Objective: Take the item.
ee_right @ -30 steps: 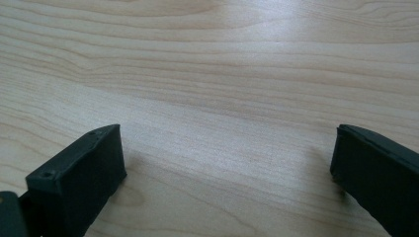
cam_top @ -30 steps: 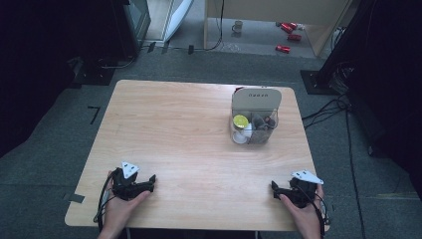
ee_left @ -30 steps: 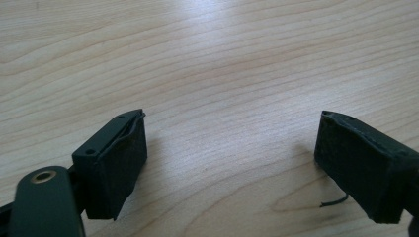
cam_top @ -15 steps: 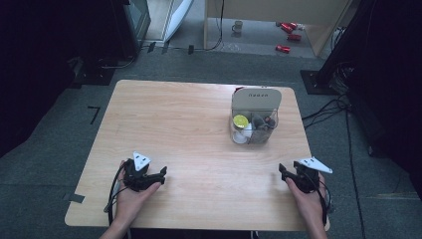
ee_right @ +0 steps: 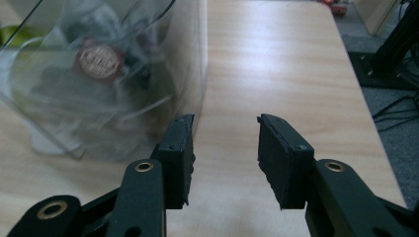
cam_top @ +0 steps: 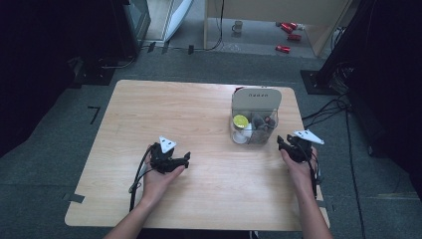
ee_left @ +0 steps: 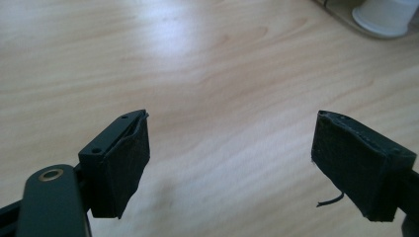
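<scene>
Wooden worktop (cam_top: 199, 114) carries a clear box (cam_top: 254, 124) just left of the right claw (ee_right: 225, 148), released. Left claw (ee_left: 230, 158), well apart, gapes empty.

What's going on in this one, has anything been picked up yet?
Not yet. A person holds a gripper in each hand over a wooden table. The left gripper is open above bare wood, holding nothing. The right gripper is also open and empty, just beside a clear plastic container with its lid raised at the back. The container holds small items, one with a yellow top; nothing is gripped.
</scene>
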`<control>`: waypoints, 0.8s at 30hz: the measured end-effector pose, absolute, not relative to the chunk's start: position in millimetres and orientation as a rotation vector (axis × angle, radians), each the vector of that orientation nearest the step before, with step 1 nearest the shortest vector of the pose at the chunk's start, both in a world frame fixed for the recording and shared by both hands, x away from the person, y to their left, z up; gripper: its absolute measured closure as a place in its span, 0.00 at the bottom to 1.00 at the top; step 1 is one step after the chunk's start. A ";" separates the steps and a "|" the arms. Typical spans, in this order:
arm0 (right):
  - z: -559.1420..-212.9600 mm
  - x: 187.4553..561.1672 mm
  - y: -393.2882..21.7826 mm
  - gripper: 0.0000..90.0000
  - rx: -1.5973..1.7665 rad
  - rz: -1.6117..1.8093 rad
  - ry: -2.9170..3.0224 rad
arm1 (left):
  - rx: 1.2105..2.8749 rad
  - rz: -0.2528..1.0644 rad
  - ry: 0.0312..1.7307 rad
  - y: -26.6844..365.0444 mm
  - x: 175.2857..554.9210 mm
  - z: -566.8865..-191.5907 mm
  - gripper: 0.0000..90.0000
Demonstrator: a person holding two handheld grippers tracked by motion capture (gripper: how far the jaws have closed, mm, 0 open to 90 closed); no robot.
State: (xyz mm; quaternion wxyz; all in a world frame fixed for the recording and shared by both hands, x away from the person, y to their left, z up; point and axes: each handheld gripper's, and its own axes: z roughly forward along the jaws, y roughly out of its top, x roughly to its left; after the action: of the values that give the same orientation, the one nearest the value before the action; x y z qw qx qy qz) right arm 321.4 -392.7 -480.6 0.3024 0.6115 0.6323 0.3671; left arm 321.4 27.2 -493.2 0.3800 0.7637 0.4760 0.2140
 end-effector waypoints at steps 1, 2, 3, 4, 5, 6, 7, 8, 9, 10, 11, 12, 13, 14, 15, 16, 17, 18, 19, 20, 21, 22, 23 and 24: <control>-479.4 328.4 -393.8 0.66 1.622 0.965 1.668 | 1.944 0.544 1.217 23.5 325.0 -492.1 0.17; -478.8 331.6 -394.1 0.66 1.622 0.959 1.664 | 1.939 0.539 1.216 19.8 328.3 -490.9 0.17; -478.8 331.6 -394.1 0.66 1.622 0.959 1.664 | 1.934 0.539 1.213 15.7 331.2 -489.8 0.17; -477.6 337.5 -394.0 0.66 1.625 0.954 1.662 | 1.933 0.536 1.204 8.0 336.6 -488.2 0.17; -477.2 340.4 -393.9 0.67 1.624 0.951 1.662 | 1.931 0.532 1.200 3.9 339.1 -487.7 0.18; -476.9 343.4 -394.1 0.67 1.622 0.944 1.664 | 1.931 0.532 1.200 3.9 339.1 -487.7 0.18; -476.7 346.2 -394.3 0.68 1.624 0.942 1.661 | 1.934 0.528 1.186 -4.1 343.7 -487.5 0.18; -476.7 346.2 -394.3 0.68 1.624 0.942 1.661 | 1.934 0.528 1.186 -4.1 343.7 -487.5 0.18; -476.3 351.6 -395.6 0.69 1.630 0.939 1.658 | 1.936 0.522 1.181 -7.8 345.8 -487.6 0.18; -476.3 354.4 -395.8 0.70 1.633 0.932 1.656 | 1.939 0.511 1.168 -15.5 350.2 -488.5 0.18; -476.3 354.4 -395.8 0.70 1.633 0.932 1.656 | 1.939 0.511 1.168 -15.5 350.2 -488.5 0.18; -476.0 359.7 -395.9 0.70 1.625 0.928 1.657 | 1.942 0.508 1.160 -19.1 352.3 -489.0 0.18; -476.0 359.7 -395.9 0.70 1.625 0.928 1.657 | 1.940 0.507 1.157 -22.7 354.6 -489.7 0.18; -475.7 361.9 -395.7 0.71 1.616 0.935 1.662 | 1.938 0.505 1.153 -25.7 357.4 -490.3 0.18; -475.2 364.0 -395.2 0.71 1.606 0.943 1.664 | 1.936 0.500 1.152 -28.4 360.3 -490.7 0.18; -474.8 366.1 -394.9 0.72 1.590 0.955 1.666 | 1.929 0.495 1.154 -31.3 363.2 -491.1 0.19; -474.1 369.8 -394.1 0.72 1.560 0.990 1.672 | 1.926 0.490 1.151 -34.7 366.6 -491.0 0.20; -474.0 370.7 -393.7 0.74 1.557 0.996 1.670 | 1.923 0.487 1.148 -36.7 368.5 -490.6 0.20; -474.0 370.7 -393.7 0.74 1.557 0.996 1.670 | 1.917 0.484 1.142 -39.5 370.7 -490.1 0.20; -474.8 372.7 -393.6 0.75 1.547 1.001 1.667 | 1.908 0.479 1.126 -44.5 373.7 -488.3 0.20; -475.6 373.0 -393.7 0.77 1.550 1.012 1.666 | 1.903 0.479 1.114 -46.6 374.5 -487.4 0.22; -476.3 373.4 -394.1 0.78 1.542 1.023 1.667 | 1.900 0.482 1.103 -48.8 375.3 -486.5 0.23; -476.9 373.4 -394.3 0.79 1.534 1.030 1.670 | 1.900 0.489 1.095 -50.8 376.1 -485.9 0.24; -477.1 373.4 -394.5 0.80 1.527 1.034 1.673 | 1.900 0.489 1.095 -50.8 376.1 -485.9 0.24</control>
State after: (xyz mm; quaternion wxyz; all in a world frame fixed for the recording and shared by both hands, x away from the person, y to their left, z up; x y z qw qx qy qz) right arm 373.4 -394.5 -477.1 0.3200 0.5809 0.6367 0.3934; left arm 376.1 -50.8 -485.9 0.4326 0.7624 0.4394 0.1962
